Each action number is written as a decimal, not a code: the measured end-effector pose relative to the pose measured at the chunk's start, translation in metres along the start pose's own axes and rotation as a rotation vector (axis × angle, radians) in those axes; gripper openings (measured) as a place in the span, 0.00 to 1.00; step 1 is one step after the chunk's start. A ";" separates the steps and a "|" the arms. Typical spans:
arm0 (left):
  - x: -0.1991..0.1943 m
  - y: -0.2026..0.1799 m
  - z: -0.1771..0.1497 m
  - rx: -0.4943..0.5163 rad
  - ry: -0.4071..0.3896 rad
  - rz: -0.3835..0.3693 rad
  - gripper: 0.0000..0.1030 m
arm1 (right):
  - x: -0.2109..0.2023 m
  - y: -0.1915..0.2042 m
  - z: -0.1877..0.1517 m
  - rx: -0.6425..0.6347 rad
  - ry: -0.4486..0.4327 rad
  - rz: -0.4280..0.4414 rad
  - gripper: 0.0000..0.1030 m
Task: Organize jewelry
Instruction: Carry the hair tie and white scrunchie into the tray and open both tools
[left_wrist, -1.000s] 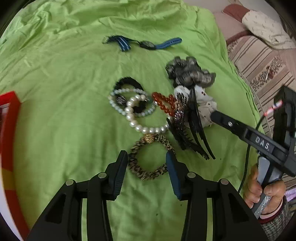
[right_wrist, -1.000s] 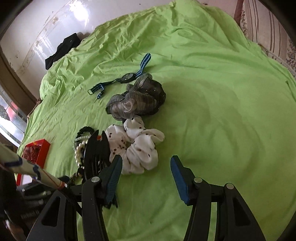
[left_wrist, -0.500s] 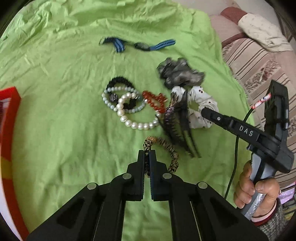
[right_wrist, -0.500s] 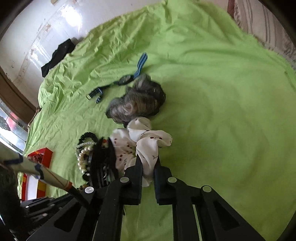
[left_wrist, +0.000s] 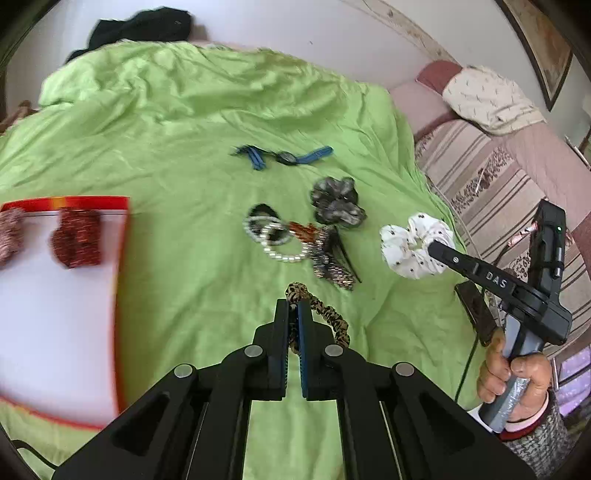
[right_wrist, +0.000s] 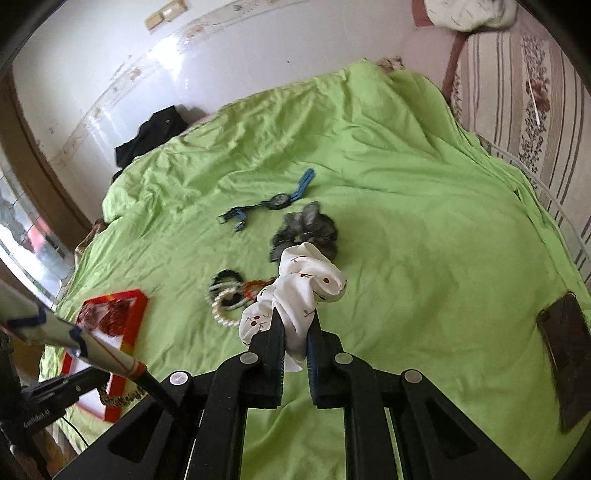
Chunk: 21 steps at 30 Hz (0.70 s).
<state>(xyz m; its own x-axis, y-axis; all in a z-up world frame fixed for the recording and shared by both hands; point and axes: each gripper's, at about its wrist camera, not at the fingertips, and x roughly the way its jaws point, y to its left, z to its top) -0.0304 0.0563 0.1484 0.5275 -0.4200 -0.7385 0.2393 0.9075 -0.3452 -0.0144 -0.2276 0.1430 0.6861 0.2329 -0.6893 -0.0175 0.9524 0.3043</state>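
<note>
My left gripper (left_wrist: 293, 306) is shut on a leopard-print scrunchie (left_wrist: 325, 314) and holds it above the green sheet. My right gripper (right_wrist: 294, 321) is shut on a white dotted scrunchie (right_wrist: 299, 295), lifted off the bed; it also shows in the left wrist view (left_wrist: 413, 247). On the sheet lie a pearl bracelet pile (left_wrist: 271, 240), a dark hair claw (left_wrist: 332, 262), a grey scrunchie (left_wrist: 336, 201) and a blue-strapped watch (left_wrist: 284, 157). A red-rimmed white tray (left_wrist: 122, 258) at the left holds two reddish scrunchies (left_wrist: 75, 240).
A dark phone (right_wrist: 565, 362) lies on the sheet at the right. Black clothing (right_wrist: 151, 133) lies at the bed's far edge by the wall. A striped sofa (left_wrist: 498, 177) stands to the right of the bed.
Both grippers shut on their scrunchies and lifted them off the sheet. The left view has swung so the tray shows at the left.
</note>
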 end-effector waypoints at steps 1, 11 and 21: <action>-0.009 0.005 -0.004 -0.005 -0.011 0.013 0.04 | -0.003 0.007 -0.003 -0.011 0.002 0.006 0.11; -0.077 0.097 -0.028 -0.120 -0.088 0.165 0.04 | -0.006 0.099 -0.031 -0.167 0.054 0.090 0.11; -0.105 0.207 -0.040 -0.299 -0.110 0.286 0.04 | 0.039 0.201 -0.059 -0.304 0.156 0.197 0.11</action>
<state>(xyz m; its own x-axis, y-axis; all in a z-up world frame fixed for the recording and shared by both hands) -0.0690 0.2885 0.1310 0.6260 -0.1342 -0.7682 -0.1676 0.9389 -0.3006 -0.0337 -0.0154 0.1385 0.5298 0.4217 -0.7358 -0.3685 0.8959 0.2480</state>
